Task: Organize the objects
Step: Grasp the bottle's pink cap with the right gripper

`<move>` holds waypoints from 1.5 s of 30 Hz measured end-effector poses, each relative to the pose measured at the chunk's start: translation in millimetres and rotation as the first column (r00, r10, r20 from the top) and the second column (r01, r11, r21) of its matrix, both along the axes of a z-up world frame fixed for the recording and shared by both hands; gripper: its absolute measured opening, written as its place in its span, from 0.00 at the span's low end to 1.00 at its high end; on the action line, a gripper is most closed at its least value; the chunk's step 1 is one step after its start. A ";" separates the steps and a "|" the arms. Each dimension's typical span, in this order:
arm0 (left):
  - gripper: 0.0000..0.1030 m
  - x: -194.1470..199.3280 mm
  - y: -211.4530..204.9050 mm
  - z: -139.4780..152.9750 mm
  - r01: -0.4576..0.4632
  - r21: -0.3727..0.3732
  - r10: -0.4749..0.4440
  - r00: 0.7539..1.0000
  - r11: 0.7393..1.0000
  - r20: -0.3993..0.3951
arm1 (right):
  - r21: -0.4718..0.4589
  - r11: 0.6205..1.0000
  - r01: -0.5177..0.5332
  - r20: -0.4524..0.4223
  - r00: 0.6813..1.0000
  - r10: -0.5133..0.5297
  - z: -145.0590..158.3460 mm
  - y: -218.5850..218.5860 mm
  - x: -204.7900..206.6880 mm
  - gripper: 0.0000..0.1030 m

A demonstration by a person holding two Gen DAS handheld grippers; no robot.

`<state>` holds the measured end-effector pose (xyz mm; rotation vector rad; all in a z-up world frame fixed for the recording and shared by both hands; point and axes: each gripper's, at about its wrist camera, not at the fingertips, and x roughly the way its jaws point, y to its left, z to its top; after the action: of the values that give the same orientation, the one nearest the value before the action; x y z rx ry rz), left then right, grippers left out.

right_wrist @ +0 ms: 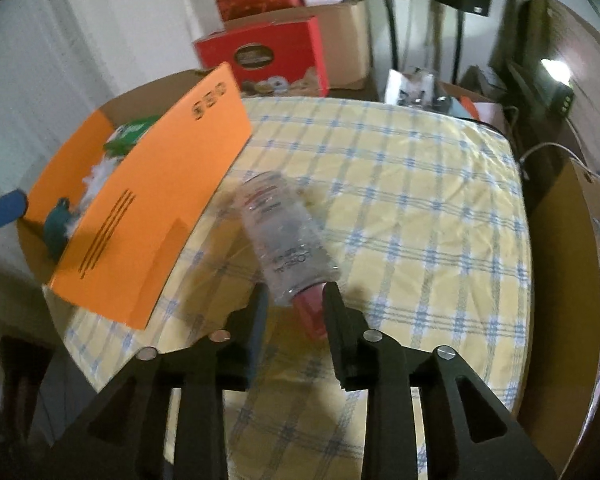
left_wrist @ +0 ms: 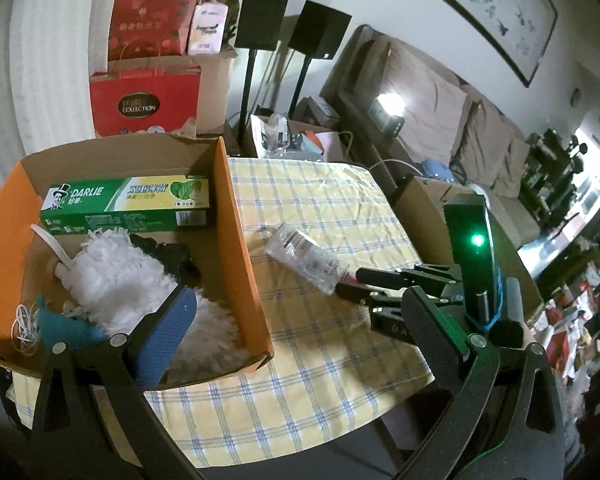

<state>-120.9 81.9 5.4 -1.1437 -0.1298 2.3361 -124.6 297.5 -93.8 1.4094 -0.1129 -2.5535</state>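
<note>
An orange-sided cardboard box (left_wrist: 236, 216) stands on the left of the checked tablecloth (left_wrist: 332, 208). It holds a green Darlie toothpaste carton (left_wrist: 126, 206), a white fluffy duster (left_wrist: 116, 276), a black item and a teal item (left_wrist: 66, 326). A clear plastic bottle with a red cap (right_wrist: 280, 236) lies on the cloth beside the box; it also shows in the left wrist view (left_wrist: 306, 260). My right gripper (right_wrist: 294, 300) straddles its red cap, jaws slightly apart. My left gripper (left_wrist: 288, 320) is open, its blue-padded finger (left_wrist: 166, 336) over the box.
Red gift boxes (left_wrist: 146, 104) sit on cartons behind the table. Two black speakers on stands (left_wrist: 260, 20) rise behind. A brown sofa (left_wrist: 480, 148) is at the right. An open cardboard box (right_wrist: 564, 260) stands right of the table. The orange box also shows in the right wrist view (right_wrist: 148, 220).
</note>
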 end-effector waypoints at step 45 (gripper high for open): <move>0.81 23.8 88.5 -43.7 0.093 0.069 -0.101 0.986 0.993 0.134 | -0.102 0.958 0.267 0.074 0.963 -0.260 -10.0 39.3 101.8 0.26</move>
<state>-97.1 170.4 -38.3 -1.2512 -0.1914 2.1530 -22.8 336.8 -103.8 1.5178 -0.4766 -2.6631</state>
